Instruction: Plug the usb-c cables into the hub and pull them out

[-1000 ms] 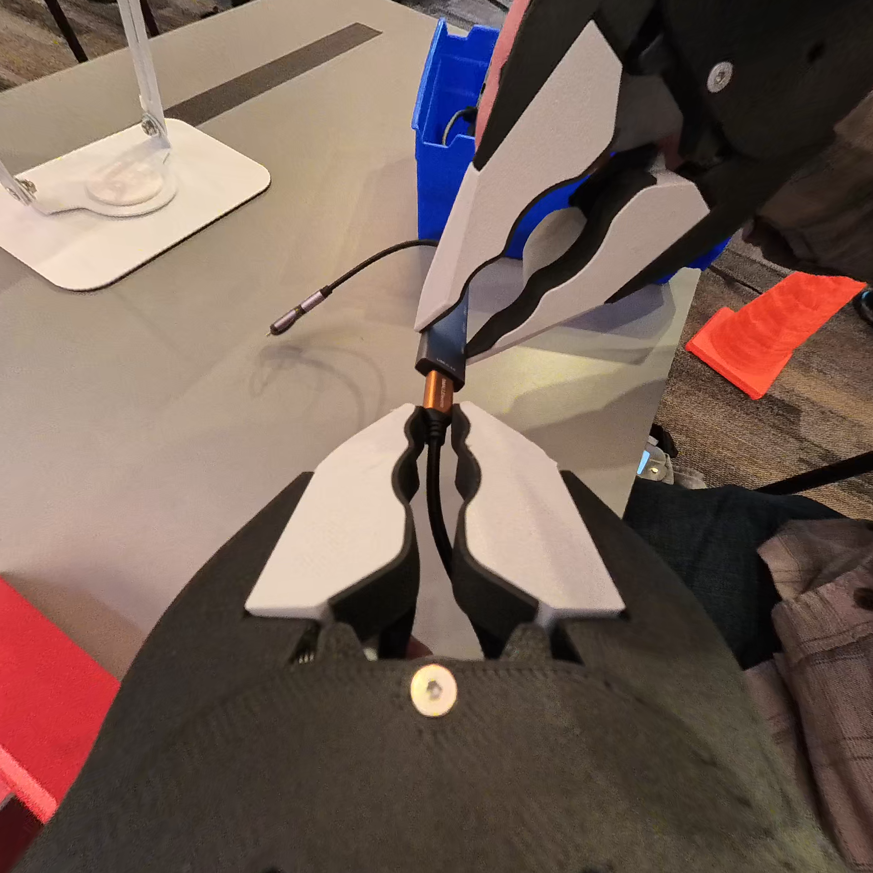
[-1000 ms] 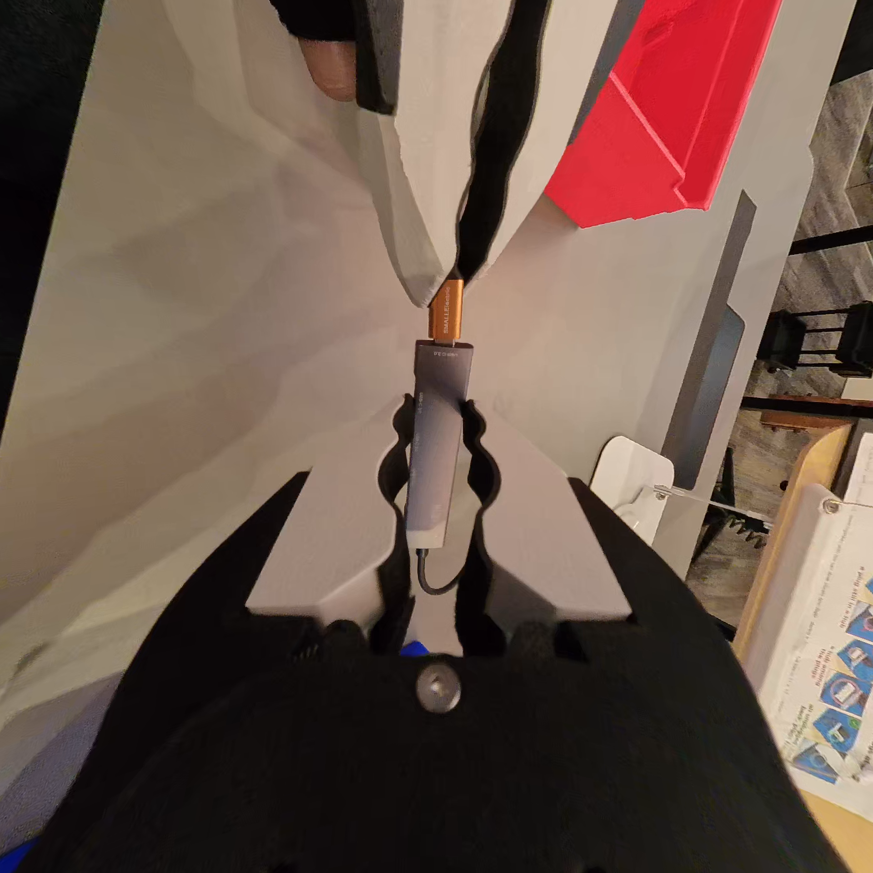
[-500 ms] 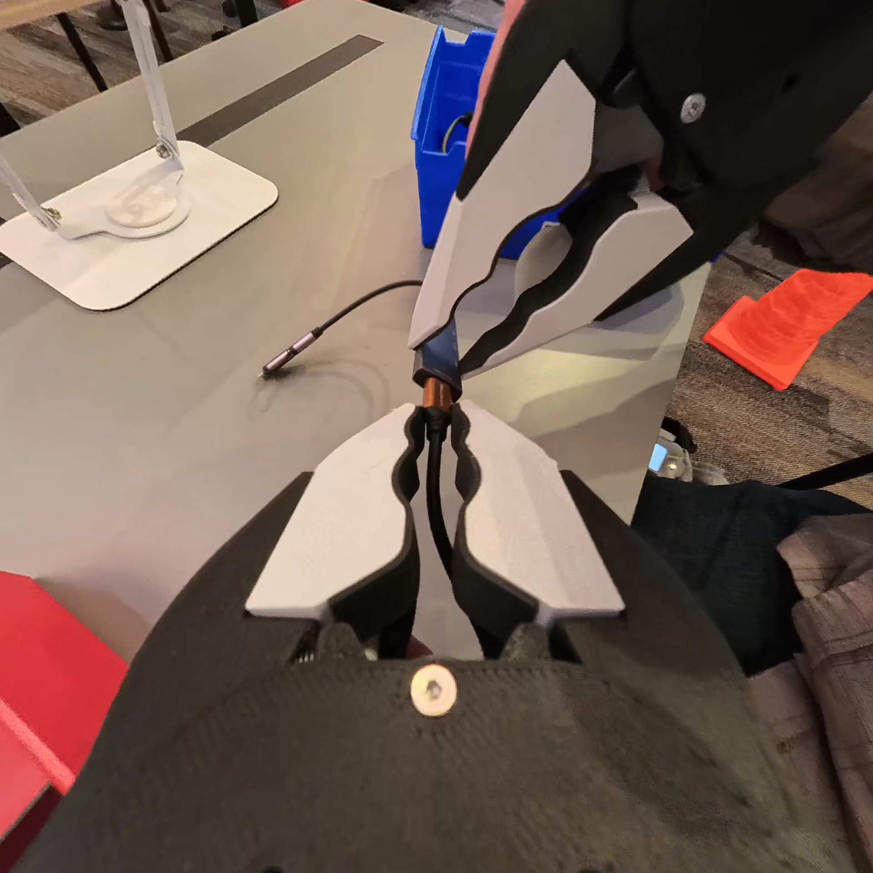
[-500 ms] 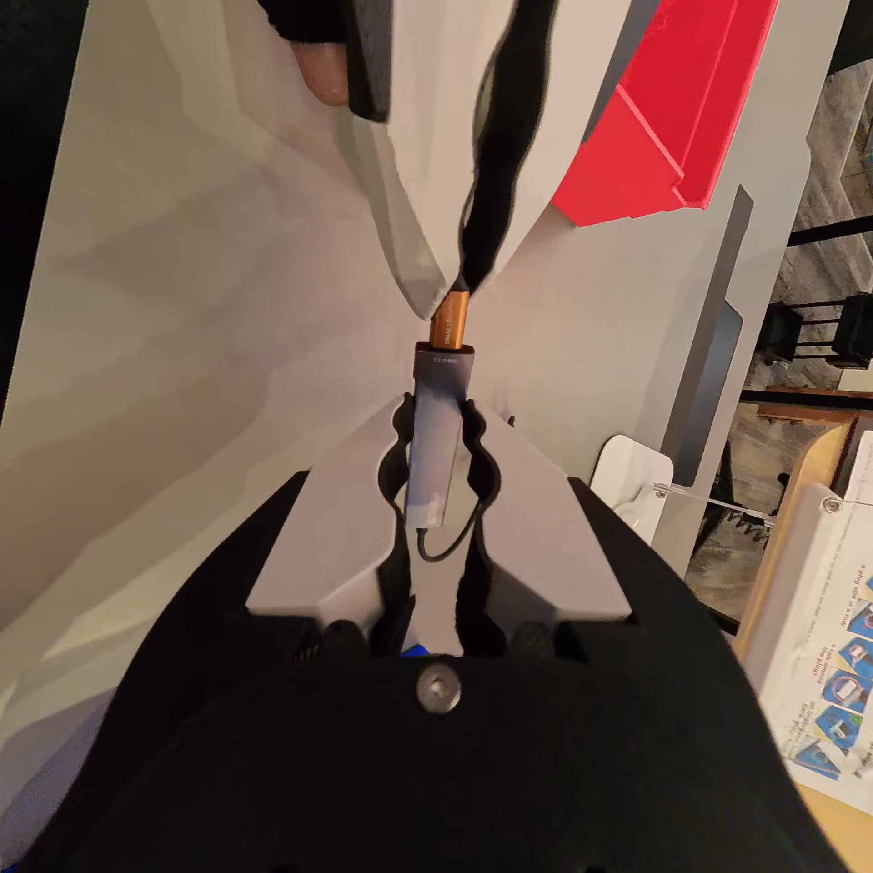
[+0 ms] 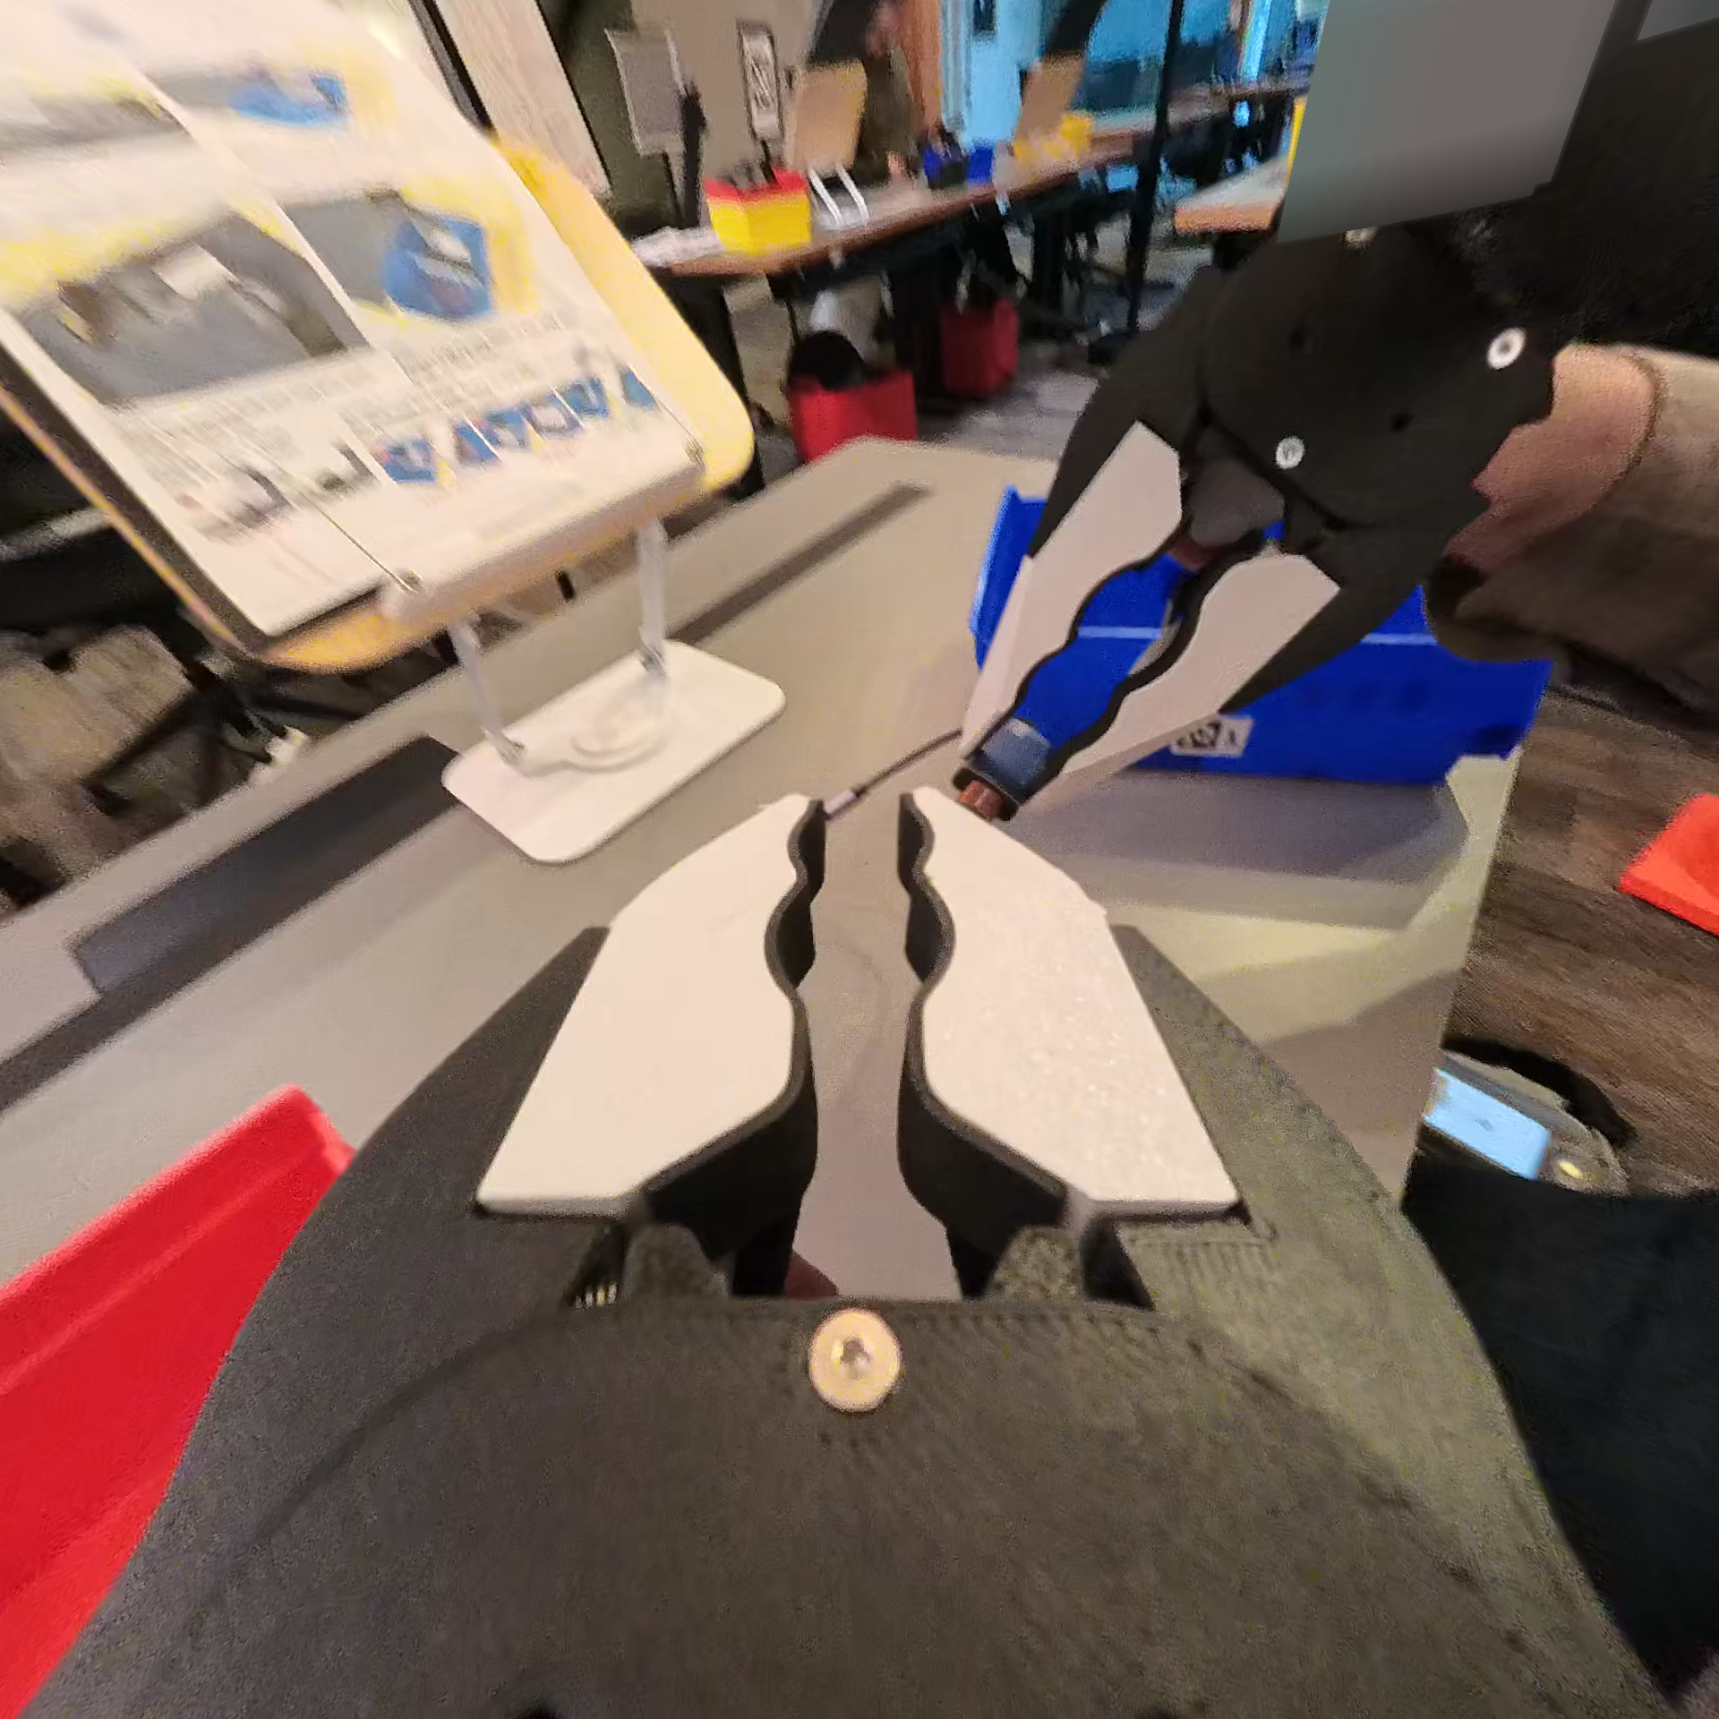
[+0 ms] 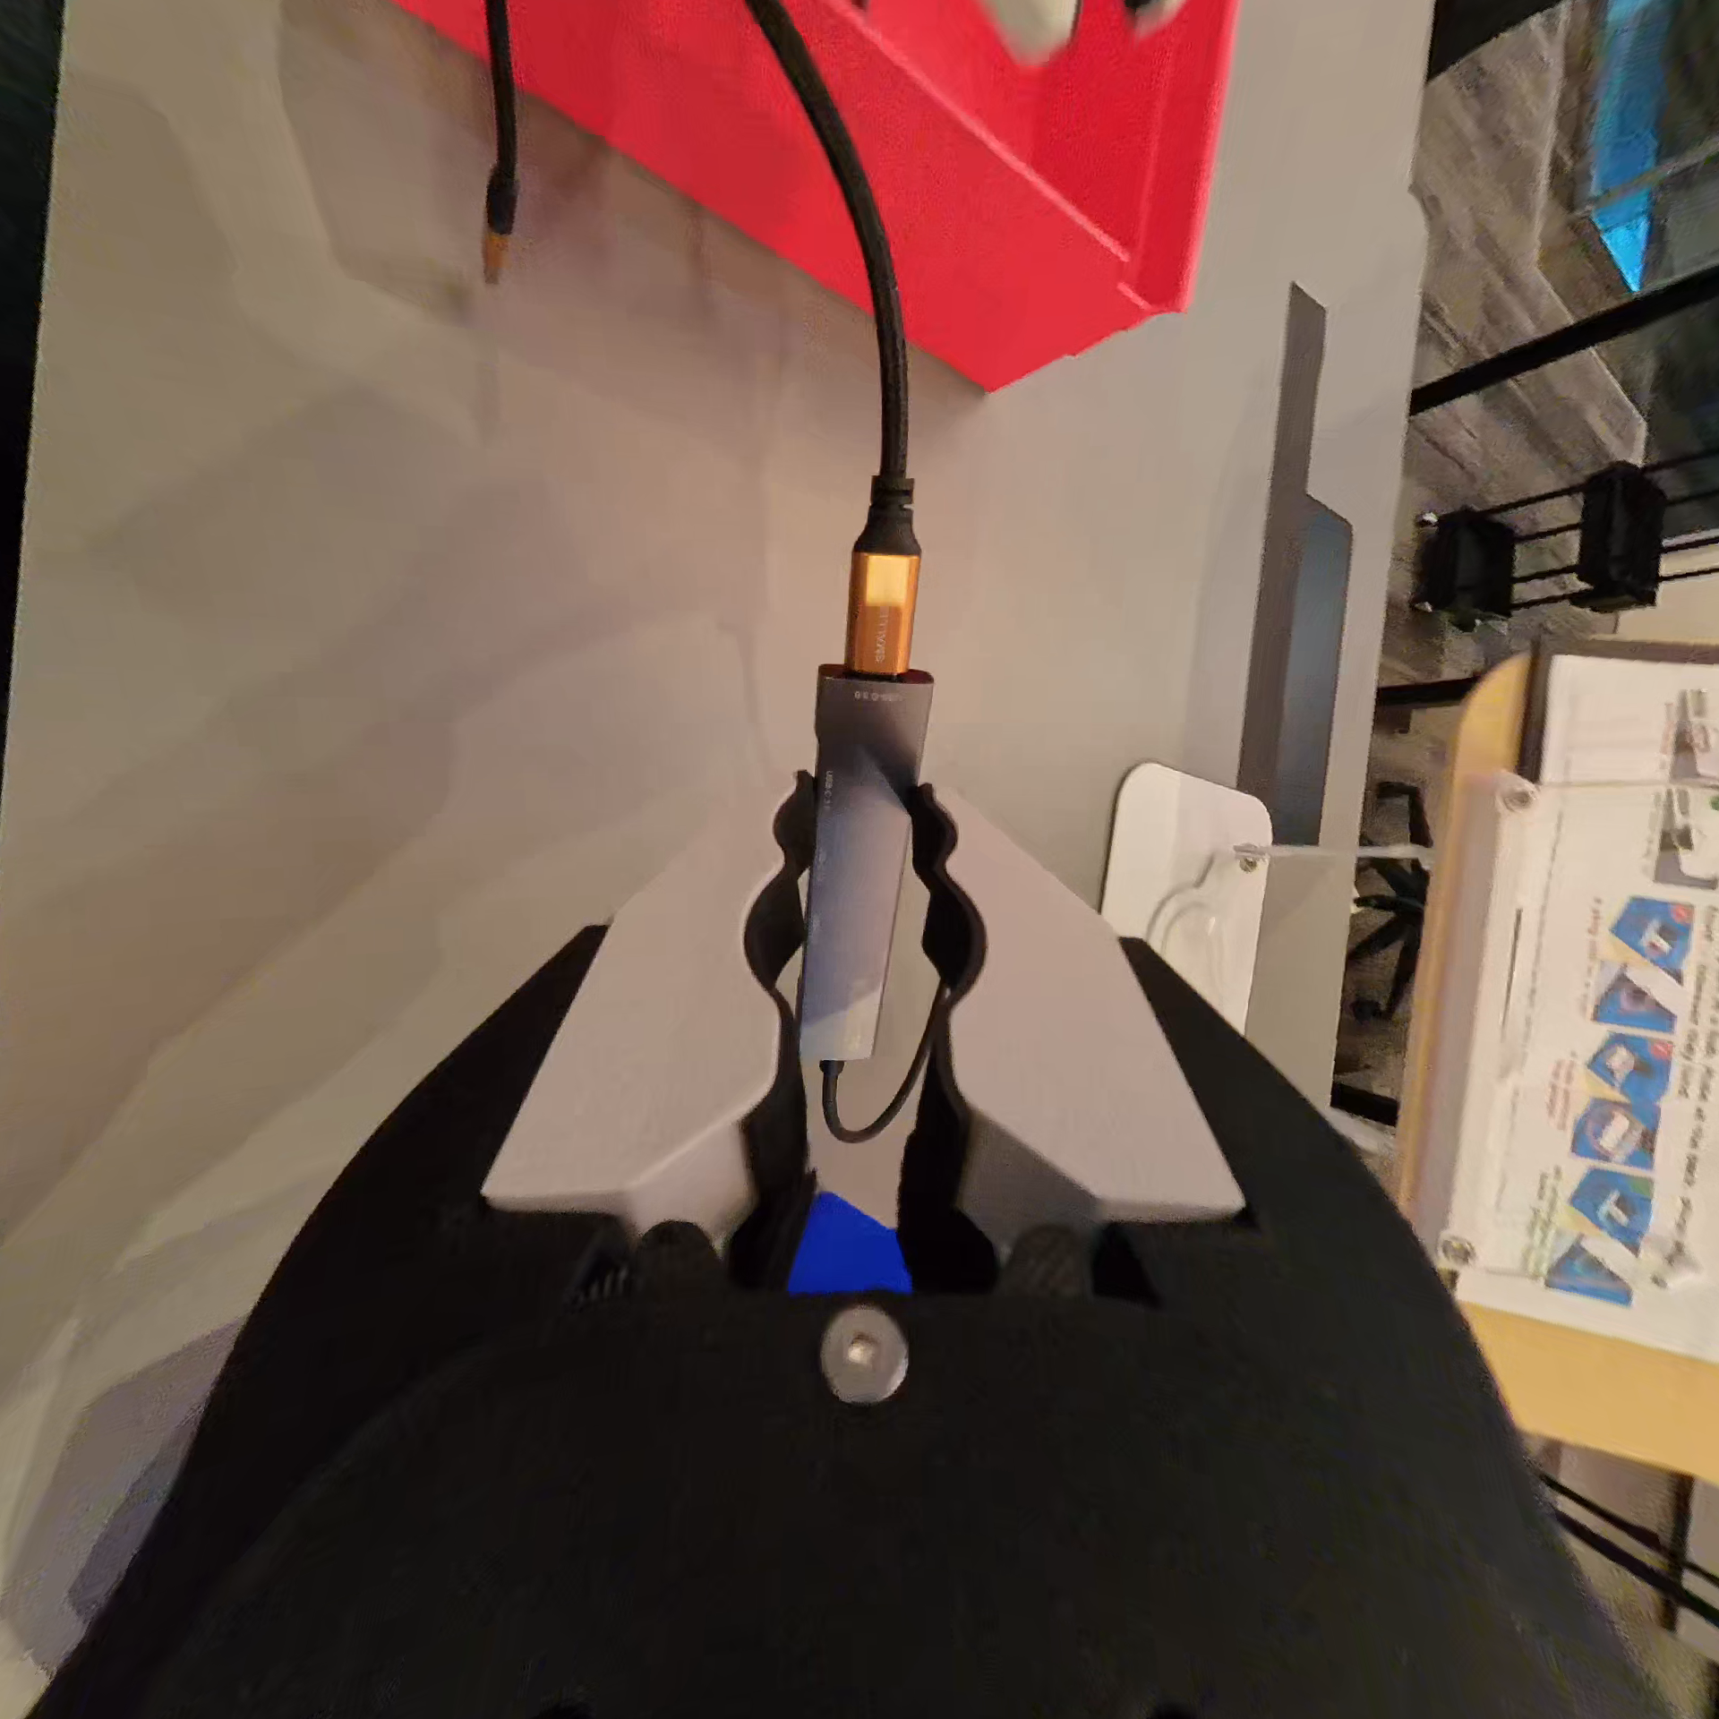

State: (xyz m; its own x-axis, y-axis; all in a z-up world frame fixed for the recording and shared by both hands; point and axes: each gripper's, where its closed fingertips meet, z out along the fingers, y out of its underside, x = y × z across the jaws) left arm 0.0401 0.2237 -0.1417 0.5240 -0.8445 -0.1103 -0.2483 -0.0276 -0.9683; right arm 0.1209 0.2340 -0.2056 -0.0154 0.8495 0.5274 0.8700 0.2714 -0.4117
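My right gripper [image 6: 860,795] is shut on a slim grey hub [image 6: 860,893] and holds it above the grey table [image 6: 372,744]. An orange USB-C plug [image 6: 884,614] sits in the hub's front end. Its black braided cable [image 6: 865,279] runs up to the red bin [image 6: 977,205]. A second cable end [image 6: 493,233] hangs from that bin. My left gripper [image 5: 860,807] is open and empty, just left of the hub [image 5: 1014,752] and the plug [image 5: 986,798]. The right gripper [image 5: 1042,772] shows there too. The hub's own lead plug [image 5: 842,802] lies on the table.
A blue bin [image 5: 1349,716] stands behind the right gripper. The red bin [image 5: 139,1349] is near my left gripper. A document stand with a white base [image 5: 632,744] stands at the back left and also shows in the right wrist view [image 6: 1191,893]. An orange piece [image 5: 1674,874] lies on the floor. Left tips to right tips: about 11 cm.
My left gripper has let go of the orange plug's cable, opened and pulled back and tilted up. The plug stays in the hub, which the right gripper still holds.
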